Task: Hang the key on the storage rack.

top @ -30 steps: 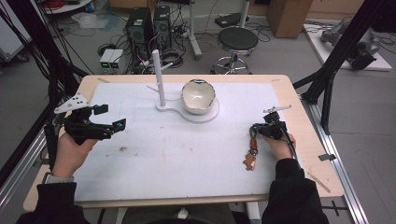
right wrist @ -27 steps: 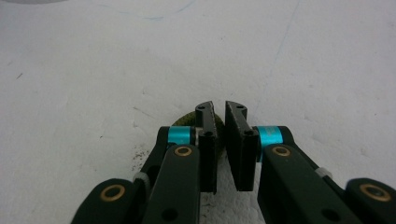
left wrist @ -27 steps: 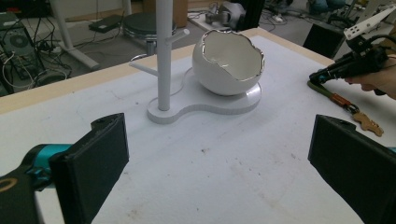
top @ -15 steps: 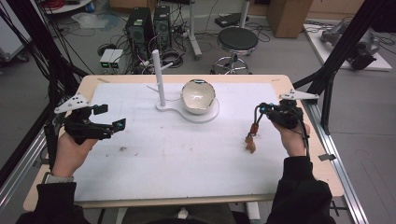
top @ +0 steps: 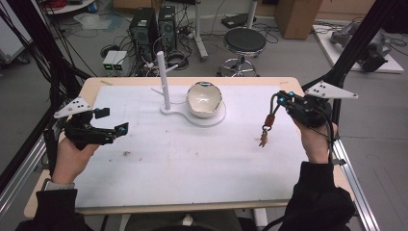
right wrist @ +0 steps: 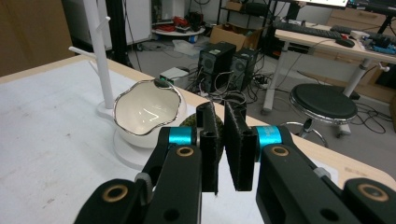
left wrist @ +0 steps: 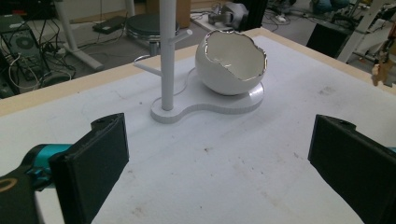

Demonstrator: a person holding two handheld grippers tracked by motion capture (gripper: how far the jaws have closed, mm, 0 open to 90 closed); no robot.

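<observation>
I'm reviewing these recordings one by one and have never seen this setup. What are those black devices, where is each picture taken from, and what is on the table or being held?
No robot here: a person holds a hand-held two-jaw gripper in each hand. The high view looks down from above the person's side of the table. The other two views come from cameras riding on each gripper, looking along its black jaws.

The left gripper has its jaws wide apart and holds nothing. The right gripper has its jaws closed on a ring, from which a small keychain dangles above the table.

On the table stands a white stand: a post with pegs and, on the same base, a white egg-shaped bowl with a jagged rim.
</observation>
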